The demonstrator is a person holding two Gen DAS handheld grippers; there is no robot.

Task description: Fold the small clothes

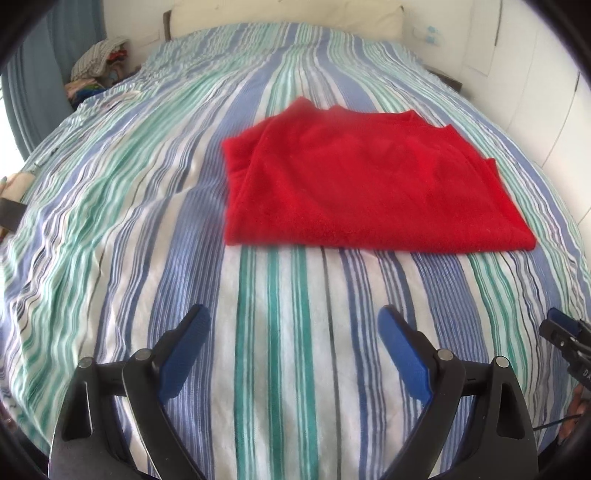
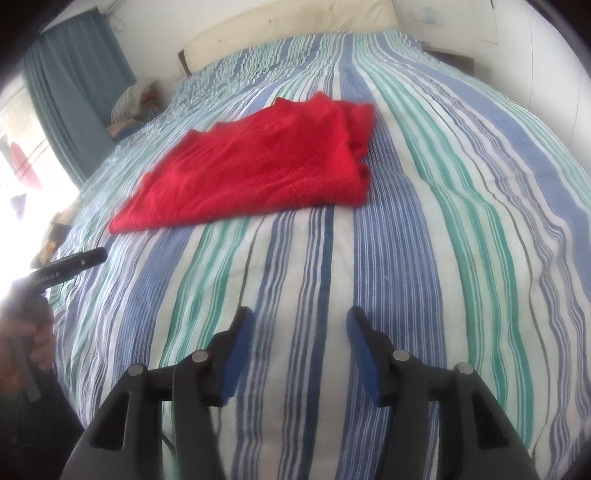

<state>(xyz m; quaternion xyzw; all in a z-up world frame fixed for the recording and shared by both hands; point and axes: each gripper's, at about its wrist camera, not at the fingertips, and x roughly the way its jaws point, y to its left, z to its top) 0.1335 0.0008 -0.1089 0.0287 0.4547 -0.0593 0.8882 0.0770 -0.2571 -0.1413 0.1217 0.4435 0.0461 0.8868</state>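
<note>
A red garment lay folded into a rough rectangle on the striped bedspread, flat, with uneven layered edges along its far side. From the right wrist view the same red garment sat left of centre, its right end bunched in small folds. The left gripper hung over bare bedspread near the garment's closest edge, apart from it, jaws spread wide with nothing between the blue pads. The right gripper likewise stood over bare striped bedspread, well short of the garment, jaws parted at a moderate gap and empty; blue pads somewhat blurred. The right gripper's tip showed at the right edge of the left wrist view; the left gripper's body and the hand gripping it showed at the left edge of the right wrist view. A pale headboard stood at the far end of the bed, a blue curtain at far left, and a heap of mixed clothes beside the bed's far left corner.
</note>
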